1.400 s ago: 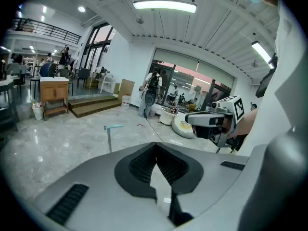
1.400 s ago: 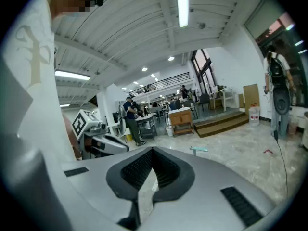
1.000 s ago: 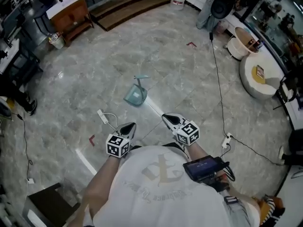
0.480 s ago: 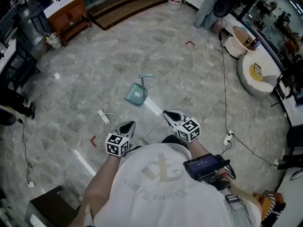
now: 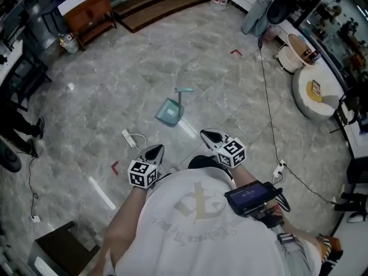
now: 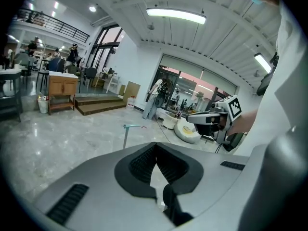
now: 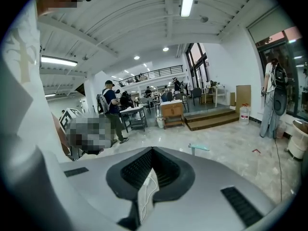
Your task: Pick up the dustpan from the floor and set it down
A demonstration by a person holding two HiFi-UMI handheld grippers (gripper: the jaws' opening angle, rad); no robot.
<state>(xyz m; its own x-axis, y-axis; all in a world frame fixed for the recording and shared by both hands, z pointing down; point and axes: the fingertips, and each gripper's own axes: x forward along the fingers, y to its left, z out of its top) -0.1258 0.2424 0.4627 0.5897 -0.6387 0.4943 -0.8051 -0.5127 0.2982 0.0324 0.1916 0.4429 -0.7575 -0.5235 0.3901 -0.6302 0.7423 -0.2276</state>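
Note:
The teal dustpan [image 5: 169,112] stands on the grey marble floor with its upright handle [image 5: 184,91] at its far side. Both grippers are held out at waist height, short of it and apart from it. My left gripper [image 5: 156,150] is shut and empty, its marker cube near my left side. My right gripper [image 5: 207,135] is also shut, with nothing in it. In the left gripper view the dustpan handle [image 6: 130,127] rises beyond the closed jaws, and the right gripper [image 6: 207,119] shows at the right. The right gripper view shows the handle top [image 7: 198,147] just past its jaws.
A white power adapter with its cord [image 5: 127,138] lies on the floor left of the dustpan. A black cable [image 5: 267,99] runs along the right. A wooden table [image 5: 89,10], a low platform [image 5: 161,2] and a white round seat [image 5: 313,91] ring the floor.
The person has shifted slightly forward with both grippers held out. The dustpan has stayed where it was on the floor. Both sets of jaws remain shut.

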